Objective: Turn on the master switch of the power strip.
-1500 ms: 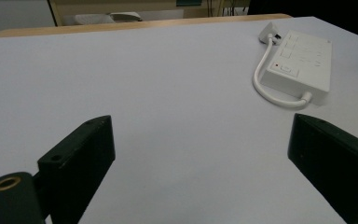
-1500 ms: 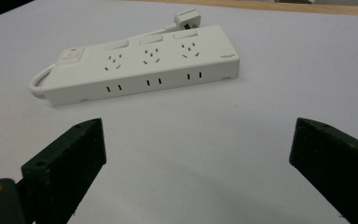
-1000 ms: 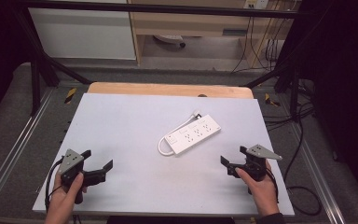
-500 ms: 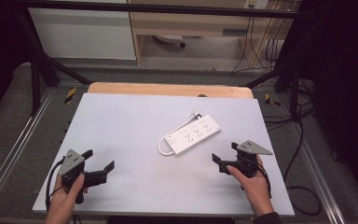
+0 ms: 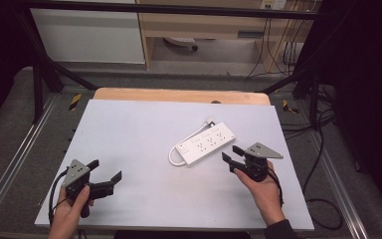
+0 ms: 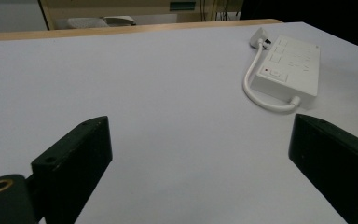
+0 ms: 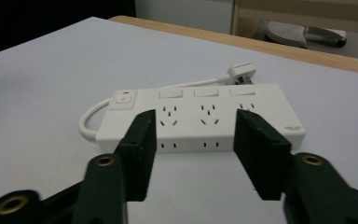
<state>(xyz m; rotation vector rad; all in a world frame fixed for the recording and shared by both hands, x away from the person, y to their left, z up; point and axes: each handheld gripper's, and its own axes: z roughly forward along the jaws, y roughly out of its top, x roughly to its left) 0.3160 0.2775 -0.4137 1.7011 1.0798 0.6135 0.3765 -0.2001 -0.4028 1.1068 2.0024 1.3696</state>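
A white power strip (image 5: 205,144) with a red-marked switch lies right of centre on the pale table, its short cable looped round to a white plug (image 5: 210,121). My right gripper (image 5: 232,156) is open just off the strip's near right end; in the right gripper view its jaws frame the strip (image 7: 200,119) without touching it. My left gripper (image 5: 104,171) rests open near the front left of the table, far from the strip, which lies at the upper right in the left gripper view (image 6: 288,70). Nothing is held between either pair of jaws.
The table (image 5: 129,134) has a wooden strip (image 5: 179,95) along its far edge. Black frame legs (image 5: 37,74), metal rails (image 5: 10,169) and loose cables (image 5: 323,149) stand on the floor around it. A white cabinet (image 5: 87,32) is behind.
My right gripper has moved forward and left, up to the near end of the power strip. The left gripper has barely moved.
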